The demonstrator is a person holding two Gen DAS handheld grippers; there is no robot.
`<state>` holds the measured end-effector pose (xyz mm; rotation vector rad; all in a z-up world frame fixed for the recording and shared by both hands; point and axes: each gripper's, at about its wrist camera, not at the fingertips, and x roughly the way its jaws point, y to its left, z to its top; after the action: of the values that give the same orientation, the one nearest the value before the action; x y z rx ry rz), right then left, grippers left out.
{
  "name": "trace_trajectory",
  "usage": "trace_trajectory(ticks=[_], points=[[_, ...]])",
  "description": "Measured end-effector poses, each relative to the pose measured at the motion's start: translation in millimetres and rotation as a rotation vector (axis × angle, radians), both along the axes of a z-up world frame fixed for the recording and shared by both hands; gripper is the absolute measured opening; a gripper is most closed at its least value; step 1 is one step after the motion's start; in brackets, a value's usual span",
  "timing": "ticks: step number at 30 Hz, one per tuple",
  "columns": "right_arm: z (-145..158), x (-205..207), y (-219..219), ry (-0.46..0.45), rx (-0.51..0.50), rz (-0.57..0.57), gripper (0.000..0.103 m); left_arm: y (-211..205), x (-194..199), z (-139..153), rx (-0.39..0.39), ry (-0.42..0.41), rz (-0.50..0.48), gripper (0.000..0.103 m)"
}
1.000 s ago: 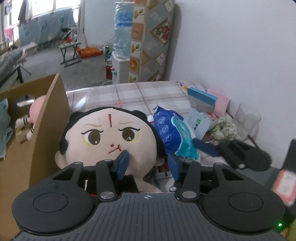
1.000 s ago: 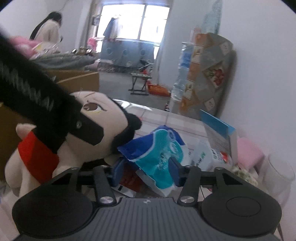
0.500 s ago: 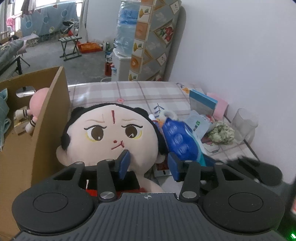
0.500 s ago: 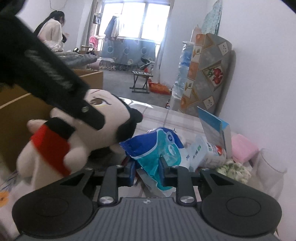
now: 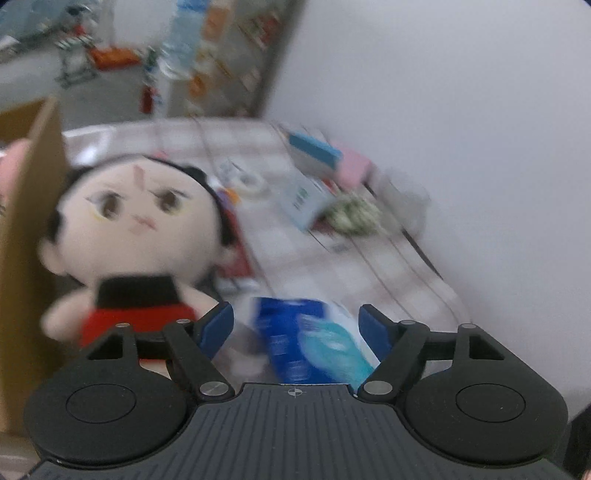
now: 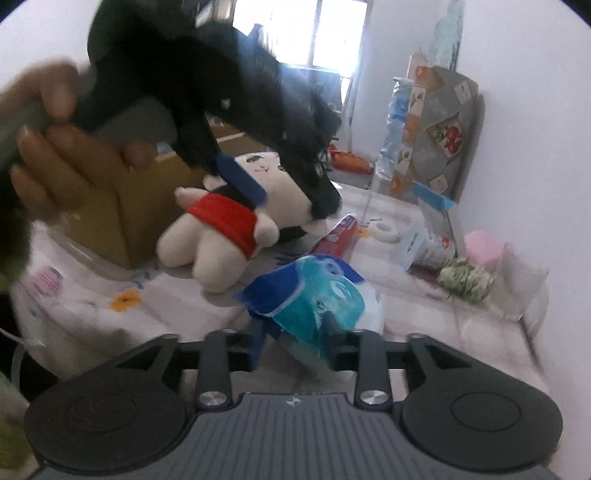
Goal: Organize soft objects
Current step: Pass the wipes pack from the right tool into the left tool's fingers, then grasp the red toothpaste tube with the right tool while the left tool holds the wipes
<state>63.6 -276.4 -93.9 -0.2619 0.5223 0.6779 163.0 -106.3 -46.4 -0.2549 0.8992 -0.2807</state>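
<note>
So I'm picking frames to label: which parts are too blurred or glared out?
Left wrist view: motion-smeared throughout; the doll and blue pack are soft, only the gripper body is crisp. Right wrist view: the window is blown out, the hand near the lens is blurred, the pack readable.

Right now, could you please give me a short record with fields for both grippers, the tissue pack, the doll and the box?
left gripper: open, jaws just widened; nothing gripped, blue pack seen between them
right gripper: shut on tissue pack, jaws just eased wider
tissue pack: blue and teal soft pack, near front of the table
plush doll: black hair, red outfit, beside the box
cardboard box: left of the doll
table: checked cloth, clutter along the wall
</note>
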Motion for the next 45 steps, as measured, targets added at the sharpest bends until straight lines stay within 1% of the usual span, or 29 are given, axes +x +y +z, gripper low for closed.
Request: trace_trajectory(ticks=[2, 4, 5, 7, 9, 12, 16, 19, 21, 22, 24, 25, 27, 31, 33, 34, 36, 40, 42, 45], points=[[3, -2, -13, 0.029, 0.076, -0.004, 0.053, -9, 6, -8, -0.011, 0.057, -0.041, 0.082], [6, -3, -28, 0.053, 0.146, -0.029, 0.053, -12, 11, -16, -0.017, 0.106, -0.043, 0.083], [7, 0, -34, 0.073, 0.180, -0.045, 0.053, -13, 11, -20, -0.018, 0.122, -0.040, 0.085], [6, 10, -45, 0.120, 0.249, -0.064, 0.053, -15, 14, -26, -0.018, 0.147, -0.036, 0.088], [0, 23, -50, 0.188, 0.319, -0.071, 0.053, -20, 17, -31, 0.001, 0.174, -0.037, 0.093], [-14, 38, -47, 0.258, 0.362, -0.073, 0.053, -25, 23, -39, 0.042, 0.204, -0.028, 0.096], [-30, 54, -39, 0.314, 0.386, -0.038, 0.053, -33, 36, -52, 0.097, 0.238, -0.033, 0.099], [-32, 54, -34, 0.300, 0.368, -0.023, 0.054, -35, 41, -55, 0.091, 0.245, -0.027, 0.101], [-32, 50, -35, 0.304, 0.377, 0.005, 0.054, -35, 43, -57, 0.070, 0.265, -0.029, 0.100], [-32, 48, -35, 0.308, 0.389, 0.029, 0.054, -37, 44, -59, 0.072, 0.279, -0.037, 0.100], [-30, 41, -33, 0.294, 0.394, 0.066, 0.054, -43, 42, -64, 0.093, 0.288, -0.058, 0.100], [-29, 37, -30, 0.274, 0.373, 0.067, 0.054, -45, 40, -65, 0.110, 0.284, -0.069, 0.100], [-29, 30, -24, 0.243, 0.327, 0.067, 0.054, -45, 38, -69, 0.115, 0.286, -0.069, 0.099], [-30, 22, -26, 0.244, 0.312, 0.072, 0.054, -45, 35, -68, 0.138, 0.264, -0.078, 0.093], [-27, 16, -34, 0.235, 0.310, 0.057, 0.054, -44, 35, -68, 0.154, 0.246, -0.080, 0.089], [-26, 13, -39, 0.229, 0.308, 0.045, 0.054, -44, 35, -68, 0.153, 0.241, -0.082, 0.088], [-23, 10, -50, 0.220, 0.307, 0.013, 0.054, -42, 34, -67, 0.145, 0.227, -0.079, 0.082], [-15, 4, -76, 0.190, 0.305, -0.077, 0.054, -37, 33, -66, 0.122, 0.208, -0.065, 0.077], [-10, 3, -91, 0.173, 0.322, -0.125, 0.054, -33, 30, -64, 0.095, 0.196, -0.059, 0.076], [-4, 11, -113, 0.159, 0.381, -0.204, 0.054, -26, 24, -57, 0.033, 0.183, -0.067, 0.076]])
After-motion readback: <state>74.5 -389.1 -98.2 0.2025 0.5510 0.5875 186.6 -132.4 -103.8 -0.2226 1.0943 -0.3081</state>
